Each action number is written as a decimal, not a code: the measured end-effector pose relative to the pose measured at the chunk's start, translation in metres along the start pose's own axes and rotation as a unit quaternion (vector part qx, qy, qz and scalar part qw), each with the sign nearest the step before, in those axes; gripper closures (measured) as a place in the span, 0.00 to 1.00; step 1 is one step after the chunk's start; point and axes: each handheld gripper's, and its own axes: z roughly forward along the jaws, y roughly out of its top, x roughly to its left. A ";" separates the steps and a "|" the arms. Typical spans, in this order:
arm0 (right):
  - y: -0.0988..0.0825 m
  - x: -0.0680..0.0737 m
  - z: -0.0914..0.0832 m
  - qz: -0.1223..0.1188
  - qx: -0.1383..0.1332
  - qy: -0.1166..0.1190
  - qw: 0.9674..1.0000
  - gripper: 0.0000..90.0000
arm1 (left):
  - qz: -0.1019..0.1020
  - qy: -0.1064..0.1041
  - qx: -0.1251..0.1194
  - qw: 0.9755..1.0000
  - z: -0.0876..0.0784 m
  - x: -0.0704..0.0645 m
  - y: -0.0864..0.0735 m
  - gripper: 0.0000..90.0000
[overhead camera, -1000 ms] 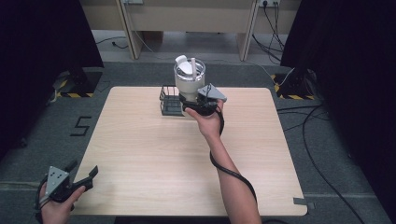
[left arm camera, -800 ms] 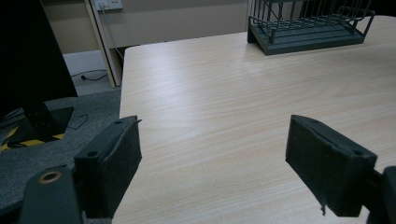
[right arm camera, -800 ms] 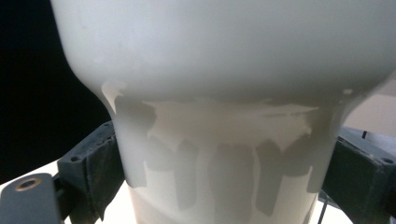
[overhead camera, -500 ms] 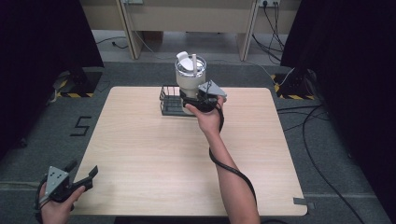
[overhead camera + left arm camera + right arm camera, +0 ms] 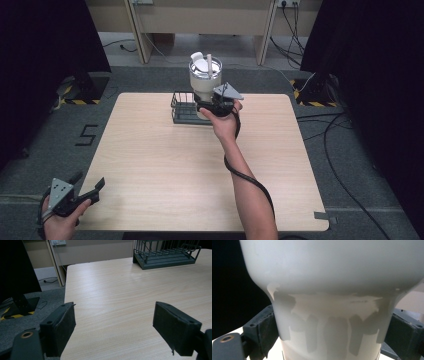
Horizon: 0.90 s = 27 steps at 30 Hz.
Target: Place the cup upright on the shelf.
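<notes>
Because the glossy tumbler point(image 5: 204, 80) looked top-heavy and slick, I kept my right gripper point(image 5: 209, 107) clamped on its narrow base, my left gripper point(image 5: 86, 192) spread apart and idle.

Light wood-grain worktop point(image 5: 165, 165), rounded corners, standing on grey carpet floor point(image 5: 350, 165). Black curtains point(image 5: 45, 60) hang left and right. Pale wooden furniture legs point(image 5: 136, 30) and panel along far side; wall socket point(image 5: 58, 242) above skirting. Black cables point(image 5: 340, 125) trail over floor at right. Yellow-black hazard tape point(image 5: 75, 101) near far corners. Digit "5" point(image 5: 86, 135) marked on carpet at left. Grey tape piece point(image 5: 325, 218) at near right corner. Even overhead light.
</notes>
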 end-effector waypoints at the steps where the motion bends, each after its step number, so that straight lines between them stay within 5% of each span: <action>1: 0.001 -0.001 0.000 -0.001 0.000 0.000 1.000 0.11 | 0.000 0.000 0.000 1.000 0.000 0.000 0.000 0.19; 27: 0.015 -0.010 0.018 0.000 0.000 -0.015 1.000 0.11 | -0.001 0.000 -0.001 1.000 0.000 0.000 0.000 0.19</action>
